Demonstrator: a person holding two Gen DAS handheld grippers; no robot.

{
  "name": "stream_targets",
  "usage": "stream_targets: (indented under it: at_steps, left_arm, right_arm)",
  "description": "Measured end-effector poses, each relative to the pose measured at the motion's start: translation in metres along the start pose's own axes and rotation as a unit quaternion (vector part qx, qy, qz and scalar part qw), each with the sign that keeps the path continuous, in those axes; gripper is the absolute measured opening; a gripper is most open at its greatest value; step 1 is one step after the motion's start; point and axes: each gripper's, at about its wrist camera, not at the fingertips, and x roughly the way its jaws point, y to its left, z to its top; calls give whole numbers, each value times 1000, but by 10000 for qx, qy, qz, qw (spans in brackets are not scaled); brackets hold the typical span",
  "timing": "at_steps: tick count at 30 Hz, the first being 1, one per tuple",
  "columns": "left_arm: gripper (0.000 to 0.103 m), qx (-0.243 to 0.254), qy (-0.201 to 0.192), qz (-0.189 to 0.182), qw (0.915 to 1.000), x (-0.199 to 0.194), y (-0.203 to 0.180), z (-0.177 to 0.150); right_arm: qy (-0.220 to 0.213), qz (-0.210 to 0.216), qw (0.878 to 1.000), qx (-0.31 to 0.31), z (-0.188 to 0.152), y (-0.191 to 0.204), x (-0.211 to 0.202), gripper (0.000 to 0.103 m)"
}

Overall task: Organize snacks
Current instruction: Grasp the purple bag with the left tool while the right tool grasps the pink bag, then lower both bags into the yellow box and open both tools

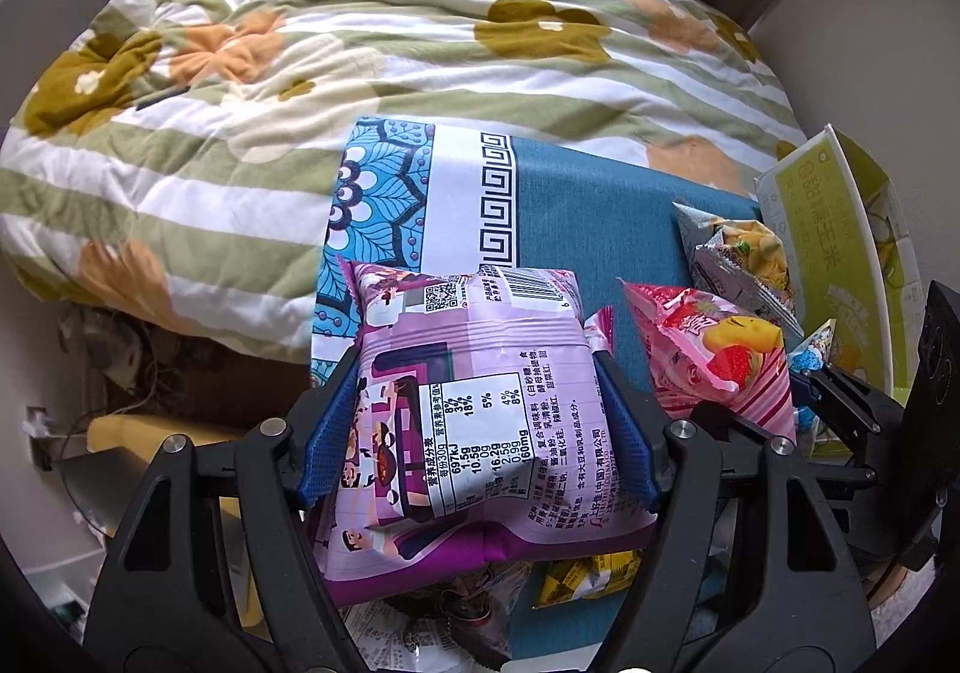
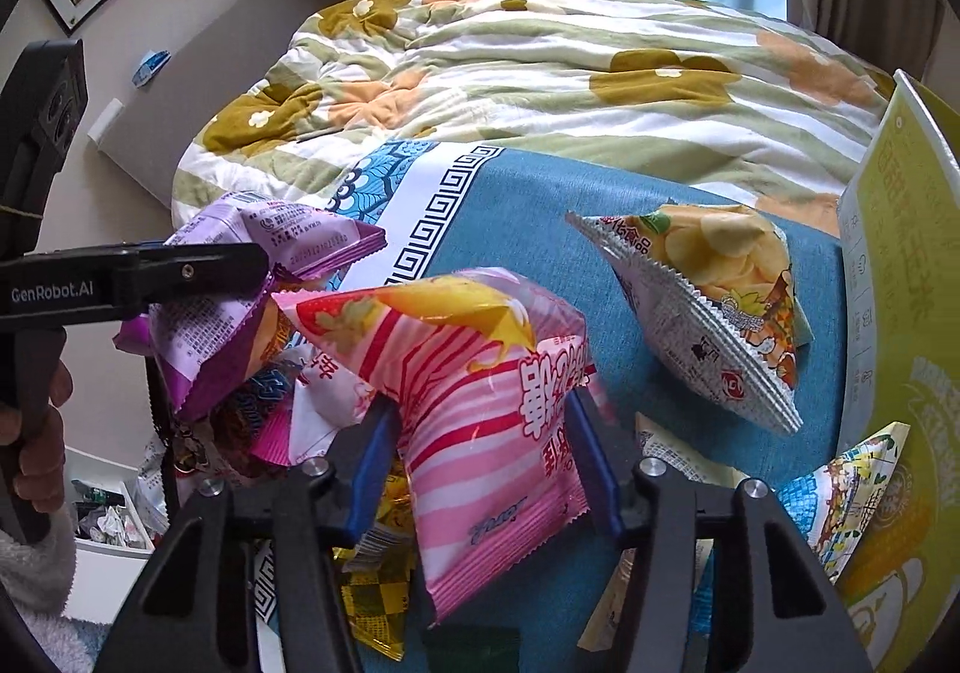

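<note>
The left gripper (image 1: pixel 477 421) is closed partway on a purple snack bag (image 1: pixel 474 403), its blue pads (image 1: pixel 327 433) pressing both sides of the pack and holding it above the teal cloth (image 1: pixel 576 211). The right gripper (image 2: pixel 480 463) likewise pinches a pink striped snack bag (image 2: pixel 480 373) between its blue pads (image 2: pixel 369 463). A chip bag (image 2: pixel 714 301) lies on the cloth to the right, near an upright yellow-green carton (image 2: pixel 900 313), with the floral quilt (image 2: pixel 540 72) beyond.
</note>
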Motion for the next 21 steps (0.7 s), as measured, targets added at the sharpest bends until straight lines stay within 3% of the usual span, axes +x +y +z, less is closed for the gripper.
stream_targets:
  at_steps: [12, 21]
  left_arm:
    - [70, 278, -722, -177, 9968, -76, -10, -10]
    - [70, 728, -1131, -504, 9896, -122, -62, -9]
  right_arm:
    - [-743, 58, 9970, 213, 1, 29, -73, 51]
    - [-1388, -163, 9876, 713, -6, 22, -151, 51]
